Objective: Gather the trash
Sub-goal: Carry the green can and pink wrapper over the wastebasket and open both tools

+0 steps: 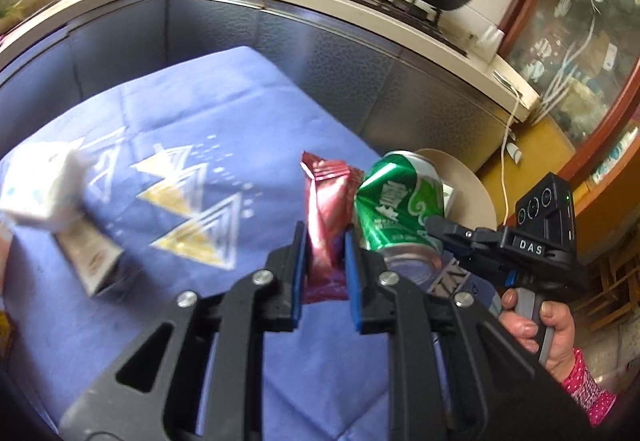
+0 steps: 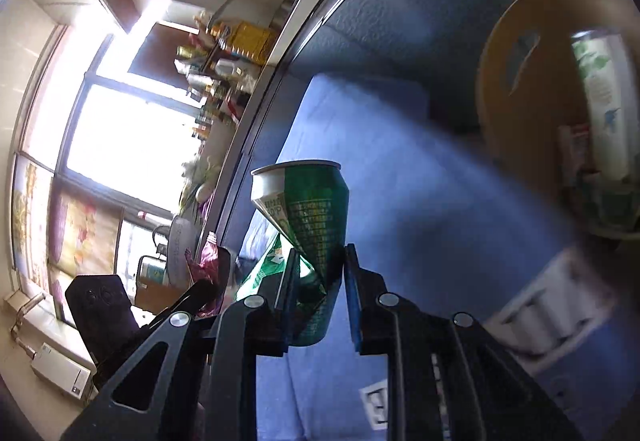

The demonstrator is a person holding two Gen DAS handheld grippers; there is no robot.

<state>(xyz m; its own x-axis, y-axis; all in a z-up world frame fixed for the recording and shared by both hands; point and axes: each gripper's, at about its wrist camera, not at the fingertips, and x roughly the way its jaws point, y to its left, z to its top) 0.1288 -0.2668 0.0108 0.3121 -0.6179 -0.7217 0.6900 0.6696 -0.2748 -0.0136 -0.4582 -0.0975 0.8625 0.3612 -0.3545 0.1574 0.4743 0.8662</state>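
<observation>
Left tongs (image 1: 324, 261) clench a red wrapper (image 1: 326, 225): light, soft, slippery film; grip mid-body. Right tongs (image 2: 320, 273) clamp a green can (image 2: 316, 225) at its crushed waist: light, thin-walled, dented. Bin (image 2: 520, 53) at 2 o'clock.

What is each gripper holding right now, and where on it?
Left gripper: red snack wrapper, pinched at its lower half. Right gripper: crushed green can, gripped at its creased middle.
</observation>
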